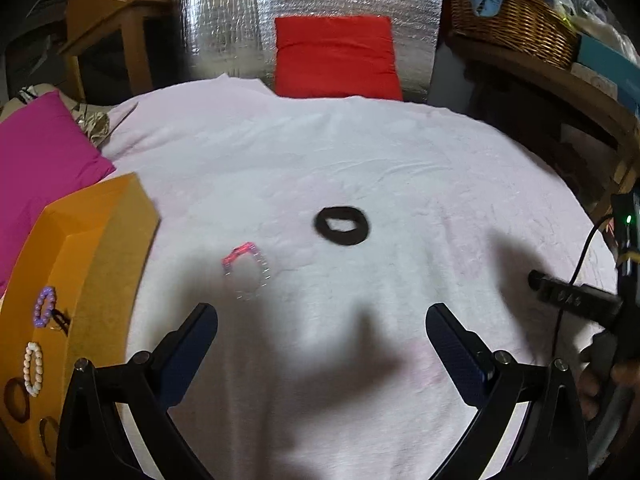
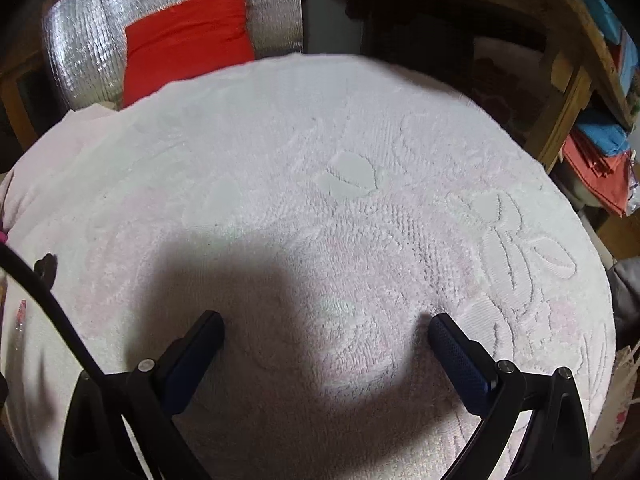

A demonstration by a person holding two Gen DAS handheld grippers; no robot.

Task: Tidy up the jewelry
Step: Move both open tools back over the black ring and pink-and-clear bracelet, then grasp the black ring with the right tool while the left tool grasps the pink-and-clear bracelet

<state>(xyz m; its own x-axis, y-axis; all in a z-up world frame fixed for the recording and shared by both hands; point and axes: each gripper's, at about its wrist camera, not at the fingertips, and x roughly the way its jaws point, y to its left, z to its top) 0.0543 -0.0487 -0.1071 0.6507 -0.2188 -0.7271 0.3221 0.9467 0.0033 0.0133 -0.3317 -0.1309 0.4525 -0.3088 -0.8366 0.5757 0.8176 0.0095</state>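
From the left wrist camera, the left gripper [image 1: 322,318] hangs over a white towel [image 1: 360,152] with its two fingers spread wide. Nothing is held between them. Just ahead of its left finger lies a clear bead bracelet with a pink part [image 1: 247,270], flat on the towel. A bit farther ahead, closer to the middle, lies a black hair tie [image 1: 342,226], apart from the bracelet. To the left of the gripper sits an orange box [image 1: 80,264]. Inside it are a purple bead bracelet [image 1: 43,306], a white bead bracelet [image 1: 33,368] and a brown ring shape [image 1: 17,399] near the edge of the picture. Past the box is a pink pillow [image 1: 40,168]. Far ahead stands a red pillow [image 1: 336,56] against shiny silver foil [image 1: 224,12]. A brown basket [image 1: 516,28] sits high up on the right. At the far right edge, part of the other tool [image 1: 576,300] and a hand [image 1: 600,384] show.

From the right wrist camera, the right gripper [image 2: 326,330] is also wide open and holds nothing. Under and ahead of it is only bumpy towel [image 2: 320,140] with flower shapes pressed in. Far off to its left, at the picture's edge, a small dark thing [image 2: 46,266] and a bit of pink [image 2: 21,314] peek out; I cannot tell what they are. The red pillow [image 2: 188,36] is far ahead on the left.
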